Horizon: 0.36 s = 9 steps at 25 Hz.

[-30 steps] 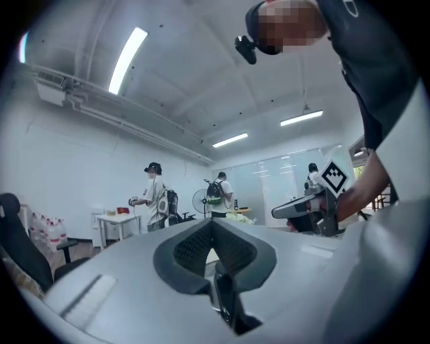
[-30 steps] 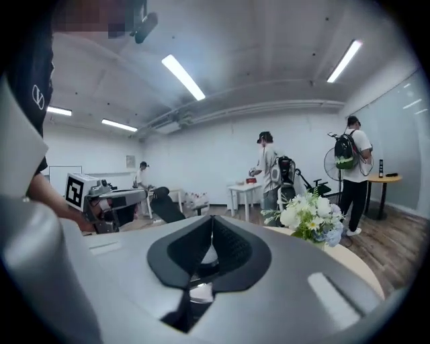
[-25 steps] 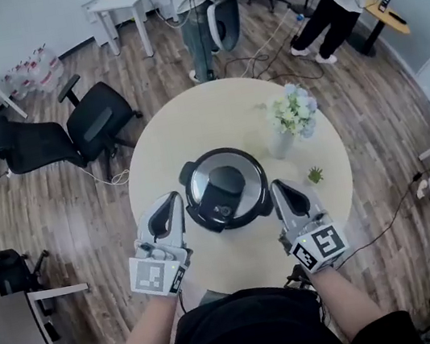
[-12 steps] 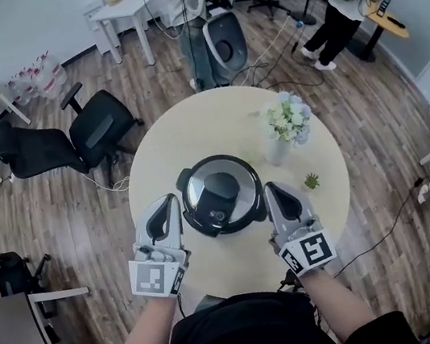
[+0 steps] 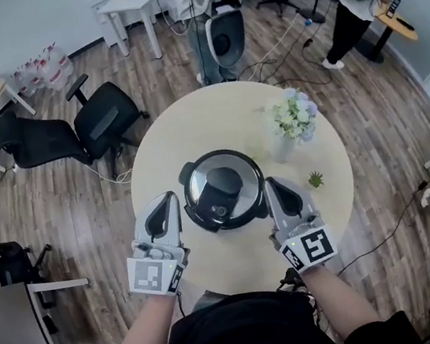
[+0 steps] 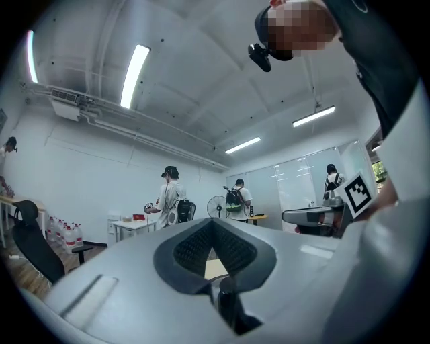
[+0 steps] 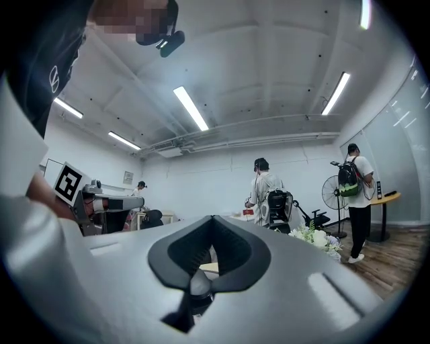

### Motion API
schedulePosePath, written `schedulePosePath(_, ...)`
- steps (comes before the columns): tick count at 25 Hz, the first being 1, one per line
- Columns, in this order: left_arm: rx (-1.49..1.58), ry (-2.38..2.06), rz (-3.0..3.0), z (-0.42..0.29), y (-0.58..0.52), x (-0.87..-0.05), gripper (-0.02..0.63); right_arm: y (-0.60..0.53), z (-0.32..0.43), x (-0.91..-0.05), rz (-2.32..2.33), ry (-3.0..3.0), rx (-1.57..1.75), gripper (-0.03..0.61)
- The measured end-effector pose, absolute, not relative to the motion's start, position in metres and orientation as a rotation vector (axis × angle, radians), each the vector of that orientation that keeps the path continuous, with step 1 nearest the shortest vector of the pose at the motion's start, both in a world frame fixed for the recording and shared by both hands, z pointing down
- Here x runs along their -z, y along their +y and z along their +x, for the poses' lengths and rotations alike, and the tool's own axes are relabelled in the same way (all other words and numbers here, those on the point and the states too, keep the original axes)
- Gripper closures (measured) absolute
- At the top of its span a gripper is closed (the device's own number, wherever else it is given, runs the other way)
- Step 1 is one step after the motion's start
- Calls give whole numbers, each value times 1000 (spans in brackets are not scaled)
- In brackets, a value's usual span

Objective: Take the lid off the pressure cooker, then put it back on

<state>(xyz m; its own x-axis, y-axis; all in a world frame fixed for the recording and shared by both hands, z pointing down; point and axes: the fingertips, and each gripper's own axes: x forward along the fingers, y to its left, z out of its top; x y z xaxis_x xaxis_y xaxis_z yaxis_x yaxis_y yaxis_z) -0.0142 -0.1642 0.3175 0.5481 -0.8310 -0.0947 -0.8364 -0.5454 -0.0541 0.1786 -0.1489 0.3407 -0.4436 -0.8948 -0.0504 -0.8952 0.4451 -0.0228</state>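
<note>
The pressure cooker (image 5: 223,189) stands on the round beige table (image 5: 213,110), its steel lid with a black handle (image 5: 220,191) in place. My left gripper (image 5: 172,196) lies level just left of the pot, jaws shut and empty. My right gripper (image 5: 269,183) lies level just right of it, also shut and empty. Both tips are close beside the pot's rim; I cannot tell whether they touch it. In the left gripper view the shut jaws (image 6: 213,223) fill the lower frame; the right gripper view shows the same of its own jaws (image 7: 212,220). The pot is hidden in both gripper views.
A vase of white flowers (image 5: 292,120) and a small green plant (image 5: 315,179) stand on the table right of the pot. Black office chairs (image 5: 70,134) sit to the left. People stand at the back near a white table (image 5: 133,1) and a fan.
The right gripper has edged slightly toward the pot. The left gripper has kept still. Both stay shut; the lid has not moved.
</note>
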Motion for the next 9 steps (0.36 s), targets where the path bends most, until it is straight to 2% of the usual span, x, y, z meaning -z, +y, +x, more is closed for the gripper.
schedulePosePath(9,-74,1467,-2703,-16,-163,-326,614,-147,172,-343,-1595,2646,0,574)
